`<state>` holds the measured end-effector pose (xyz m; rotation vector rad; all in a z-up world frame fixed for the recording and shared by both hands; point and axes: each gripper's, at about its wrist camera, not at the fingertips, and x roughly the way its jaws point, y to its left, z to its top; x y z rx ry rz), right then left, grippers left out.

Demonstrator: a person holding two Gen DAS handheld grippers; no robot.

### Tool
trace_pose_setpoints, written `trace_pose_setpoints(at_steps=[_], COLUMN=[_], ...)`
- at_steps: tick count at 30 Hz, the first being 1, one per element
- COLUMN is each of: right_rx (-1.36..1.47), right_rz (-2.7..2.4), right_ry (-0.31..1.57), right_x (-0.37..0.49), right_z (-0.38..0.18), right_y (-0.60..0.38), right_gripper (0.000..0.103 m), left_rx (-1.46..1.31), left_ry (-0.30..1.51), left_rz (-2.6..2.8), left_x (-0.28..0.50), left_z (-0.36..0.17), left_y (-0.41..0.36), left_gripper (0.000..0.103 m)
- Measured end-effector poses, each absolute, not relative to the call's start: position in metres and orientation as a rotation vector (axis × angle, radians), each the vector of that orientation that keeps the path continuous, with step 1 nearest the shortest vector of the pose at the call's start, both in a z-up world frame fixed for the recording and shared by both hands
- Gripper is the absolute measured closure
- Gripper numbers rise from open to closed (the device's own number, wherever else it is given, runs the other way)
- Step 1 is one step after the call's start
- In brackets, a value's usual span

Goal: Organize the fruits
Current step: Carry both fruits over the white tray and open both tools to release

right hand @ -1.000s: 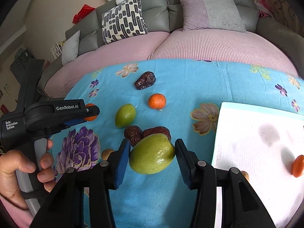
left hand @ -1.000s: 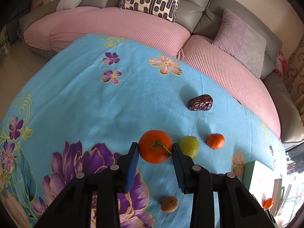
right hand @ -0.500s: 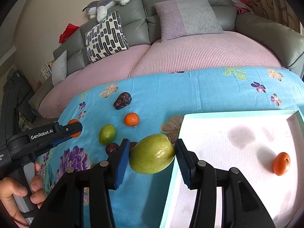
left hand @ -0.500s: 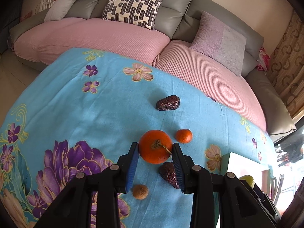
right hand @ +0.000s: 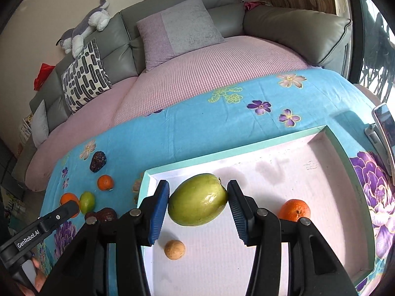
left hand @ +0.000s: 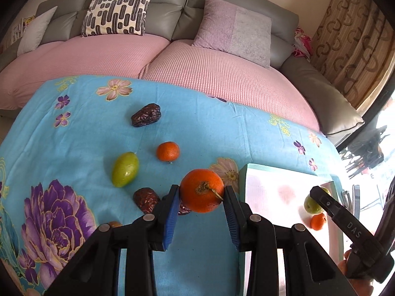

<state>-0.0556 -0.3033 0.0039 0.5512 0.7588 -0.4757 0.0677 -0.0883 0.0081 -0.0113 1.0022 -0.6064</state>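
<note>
A: What is held by the right tongs (right hand: 198, 198), nearest to the camera?

B: A green fruit (right hand: 197, 199) is gripped between the blue pads. It is now held over the white floor of the tray (right hand: 271, 145); half a second ago it was still carried above the tray's edge, and one second ago above the blue cloth (right hand: 197, 123) of the desk.

A: And what is found in the tray already?

B: A small brown fruit (right hand: 174, 249) lies just below the tongs, and a small orange (right hand: 294, 210) lies to the right. No contact between them is seen.

A: What is held by the left tongs (left hand: 200, 197)?

B: A big orange (left hand: 202, 190) is clamped, with its stalk turned to the camera. It has been brought nearer to the tray (left hand: 243, 175), but it is still over the cloth, beside the near corner.

A: What is left further away on the cloth?

B: Two dates (left hand: 146, 199) near the tongs, then a green fruit (left hand: 124, 169), a mandarin (left hand: 167, 151), and far behind one date (left hand: 146, 118) alone.

A: What is meant by this for the task?

B: It is judged that the green fruit can be released soon, the orange after it. Several fruits are not yet collected, so much work remains.
</note>
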Motion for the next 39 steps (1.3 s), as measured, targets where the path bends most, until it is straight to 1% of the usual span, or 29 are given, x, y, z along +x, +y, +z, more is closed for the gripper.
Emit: trace_pose_setpoints(at_steps=[7,16,23,39], right_rx=[0.536,0.622,0.646,0.665], right_rz=[-0.570,-0.634,-0.670,-0.683], right_ry=[0.739,0.684,0.707,0.784], right_x=[-0.075,-0.094,-0.097,-0.093], right_z=[0.006,-0.006,-0.020,-0.042], right_y=[-0.333,-0.364,-0.377,-0.386], right_gripper=[0.053,0.053,0.053,0.053], left_rx=[0.048,0.091,0.166,0.208], left_ry=[0.995,0.893,0.932,0.956], left_rz=[-0.705,-0.774,-0.780,-0.775], left_x=[0.046,0.031,0.024,0.022], left_z=[0.003,-0.004,-0.034,-0.048], left_y=[-0.123,-0.157,-0.182,-0.191], left_gripper=[0.065,0.065,0.065,0.065])
